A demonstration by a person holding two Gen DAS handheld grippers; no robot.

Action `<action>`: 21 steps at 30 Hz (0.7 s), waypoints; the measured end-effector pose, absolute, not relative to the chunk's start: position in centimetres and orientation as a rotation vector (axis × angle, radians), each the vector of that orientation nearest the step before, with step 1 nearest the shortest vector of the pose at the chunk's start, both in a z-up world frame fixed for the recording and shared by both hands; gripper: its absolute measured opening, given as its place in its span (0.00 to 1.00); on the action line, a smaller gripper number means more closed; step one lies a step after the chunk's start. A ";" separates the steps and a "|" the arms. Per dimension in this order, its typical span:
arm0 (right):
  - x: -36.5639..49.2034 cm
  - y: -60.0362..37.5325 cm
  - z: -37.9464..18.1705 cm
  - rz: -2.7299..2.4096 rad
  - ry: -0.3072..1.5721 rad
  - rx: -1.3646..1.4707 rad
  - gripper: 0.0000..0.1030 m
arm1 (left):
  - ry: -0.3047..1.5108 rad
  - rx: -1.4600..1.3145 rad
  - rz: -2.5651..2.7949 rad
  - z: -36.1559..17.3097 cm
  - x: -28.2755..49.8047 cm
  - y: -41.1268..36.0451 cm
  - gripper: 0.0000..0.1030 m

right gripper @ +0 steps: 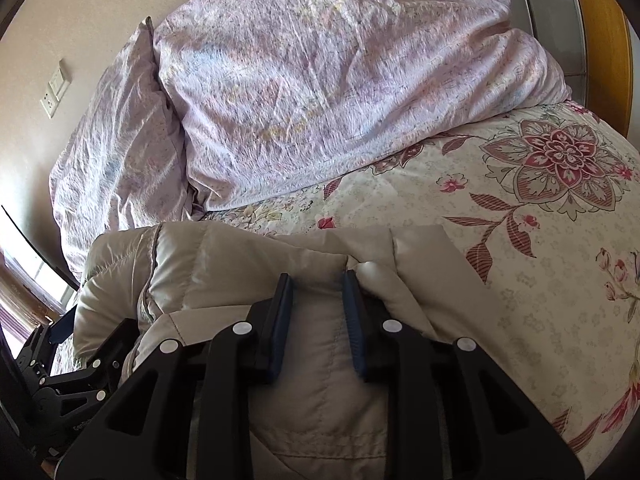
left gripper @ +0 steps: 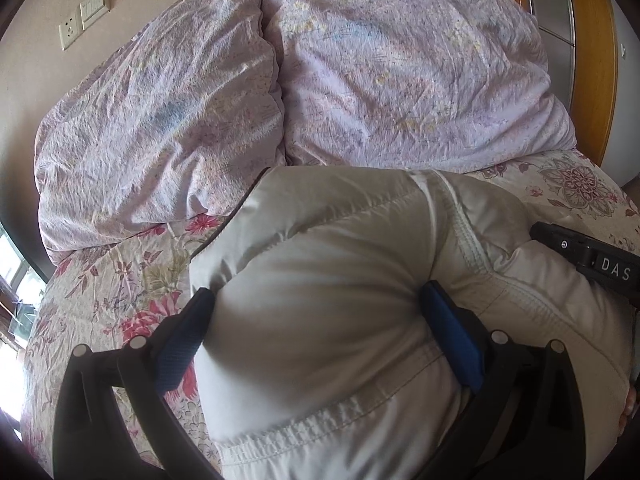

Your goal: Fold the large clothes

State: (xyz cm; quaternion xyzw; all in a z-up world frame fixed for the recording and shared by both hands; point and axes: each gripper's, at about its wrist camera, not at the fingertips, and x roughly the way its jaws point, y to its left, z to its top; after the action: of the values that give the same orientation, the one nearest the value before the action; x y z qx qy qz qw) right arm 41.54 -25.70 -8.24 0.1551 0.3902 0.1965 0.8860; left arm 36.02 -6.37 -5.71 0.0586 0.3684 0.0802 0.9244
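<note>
White letters "DAS" on the black body of the right tongs [left gripper: 592, 258], at the view's right edge

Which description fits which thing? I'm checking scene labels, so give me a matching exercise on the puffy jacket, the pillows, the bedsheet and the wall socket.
Things:
1. puffy jacket
2. pillows
3. bedsheet
4. wall socket

Descriptions:
A. pale lilac, crumpled, at the head of the bed
B. on the beige wall
C. cream, clamped in both grippers
D. white with red flowers

Pairs: 1-C, 2-A, 3-D, 4-B
</note>
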 end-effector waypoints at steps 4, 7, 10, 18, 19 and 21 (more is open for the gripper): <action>42.0 -25.5 -8.5 0.414 0.831 0.314 0.25 | 0.762 0.119 0.168 -5.8 36.2 -6.4 0.98; 42.1 -25.6 -8.6 0.422 0.835 0.320 0.25 | 0.764 0.113 0.166 -5.9 36.2 -6.3 0.98; 41.8 -25.7 -8.2 0.423 0.830 0.313 0.25 | 0.760 0.088 0.146 -5.5 35.9 -5.8 0.98; 35.3 -27.6 -4.4 0.432 0.773 0.207 0.27 | 0.780 0.001 0.061 -2.8 31.5 -3.8 0.98; 34.6 -27.8 -4.3 0.429 0.768 0.185 0.27 | 0.777 0.010 0.055 -2.8 31.3 -3.9 0.98; 33.9 -27.4 -4.8 0.411 0.779 0.123 0.27 | 0.778 0.036 0.057 -3.2 31.3 -4.5 0.98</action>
State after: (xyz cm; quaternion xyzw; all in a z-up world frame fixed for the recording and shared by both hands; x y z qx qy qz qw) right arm 33.91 -27.44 -4.82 0.0597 0.3768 0.1989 0.9027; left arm 31.26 -4.49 -3.19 0.0176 0.3792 0.0279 0.9247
